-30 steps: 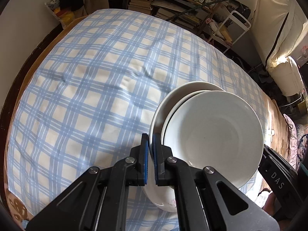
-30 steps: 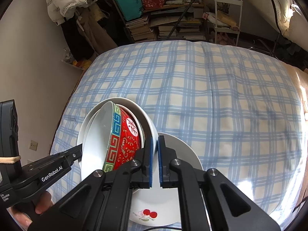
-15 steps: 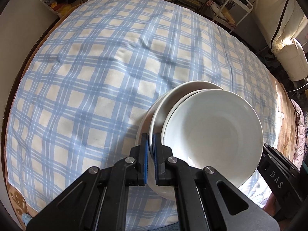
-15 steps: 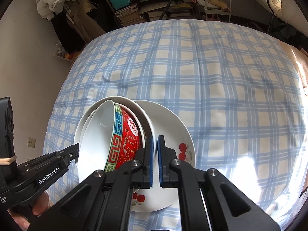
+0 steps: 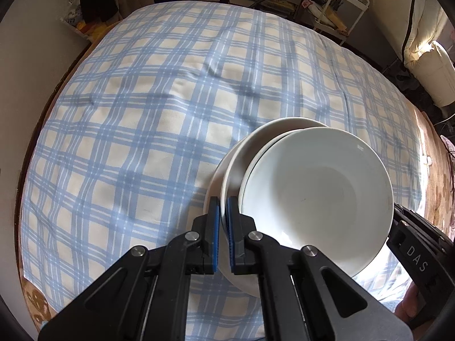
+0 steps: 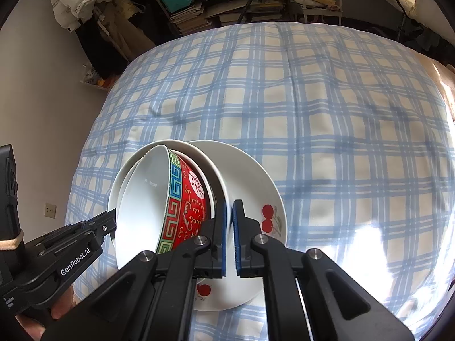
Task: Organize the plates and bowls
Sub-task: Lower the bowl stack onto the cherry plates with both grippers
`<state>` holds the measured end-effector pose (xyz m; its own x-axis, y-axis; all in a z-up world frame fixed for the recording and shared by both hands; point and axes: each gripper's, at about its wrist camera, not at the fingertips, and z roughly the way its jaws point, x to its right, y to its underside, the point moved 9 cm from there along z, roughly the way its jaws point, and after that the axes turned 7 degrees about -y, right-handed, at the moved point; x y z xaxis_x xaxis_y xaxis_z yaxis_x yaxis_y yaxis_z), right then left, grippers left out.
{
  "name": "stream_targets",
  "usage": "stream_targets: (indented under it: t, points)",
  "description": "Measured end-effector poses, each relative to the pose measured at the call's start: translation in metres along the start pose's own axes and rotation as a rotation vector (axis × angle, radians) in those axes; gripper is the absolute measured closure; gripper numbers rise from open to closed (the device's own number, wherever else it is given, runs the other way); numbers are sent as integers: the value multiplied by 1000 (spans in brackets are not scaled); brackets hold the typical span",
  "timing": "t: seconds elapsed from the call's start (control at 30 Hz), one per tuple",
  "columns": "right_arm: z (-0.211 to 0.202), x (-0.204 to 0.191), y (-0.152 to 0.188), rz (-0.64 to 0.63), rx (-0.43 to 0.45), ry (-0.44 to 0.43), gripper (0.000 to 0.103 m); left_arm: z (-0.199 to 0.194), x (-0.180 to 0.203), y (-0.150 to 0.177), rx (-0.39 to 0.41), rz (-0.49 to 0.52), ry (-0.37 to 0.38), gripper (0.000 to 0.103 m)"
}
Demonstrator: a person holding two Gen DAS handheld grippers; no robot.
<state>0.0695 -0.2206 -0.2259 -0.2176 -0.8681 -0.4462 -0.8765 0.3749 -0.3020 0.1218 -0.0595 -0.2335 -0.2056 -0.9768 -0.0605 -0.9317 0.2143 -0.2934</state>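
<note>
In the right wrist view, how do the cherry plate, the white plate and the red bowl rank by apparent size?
1. cherry plate
2. white plate, partly hidden, so its place against the bowl is unsure
3. red bowl, nearer the camera

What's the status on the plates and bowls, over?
Left gripper and right gripper both shut on the white plate's rim. Red patterned bowl nested in it. Cherry plate lies beneath on the checked cloth. Nothing in the way.
</note>
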Motion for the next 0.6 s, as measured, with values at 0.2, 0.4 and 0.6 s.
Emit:
stream_targets:
  t: [0.2,0.4,0.6]
  points:
    - [-1,0,0,6,-19,-6,95,-1,-2,0,2,-6,14,94]
    - [-10,2,1,32,-7,-32,95,-9,-8,0,16,-14,14,85]
    - [-36,2,-2,10,47,-33,93,-24,-13,1,57,-3,-27,82]
